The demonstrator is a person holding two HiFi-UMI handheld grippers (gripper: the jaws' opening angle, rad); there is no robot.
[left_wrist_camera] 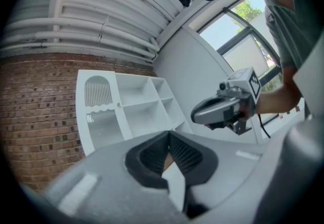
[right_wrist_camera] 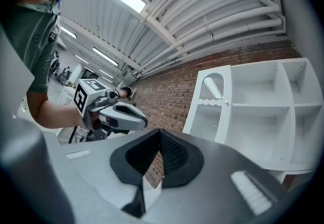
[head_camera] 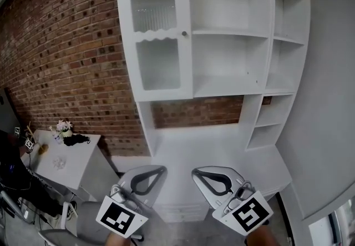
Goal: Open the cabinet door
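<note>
1. The cabinet door (head_camera: pixel 158 36) is shut. It fills the upper left bay of the white cabinet (head_camera: pixel 267 39), which stands against the brick wall (head_camera: pixel 66 45). Its small knob (head_camera: pixel 184 33) is on the door's right edge.
2. The left tool (head_camera: pixel 160 171) is closed, its jaws meeting tip to tip with nothing held.
3. The right tool (head_camera: pixel 198 173) is closed and empty too, just beside the left one.
4. Both tools are held low before the cabinet, pointing toward it. The door is well above them and apart from both, slightly left of the left tool.
</note>
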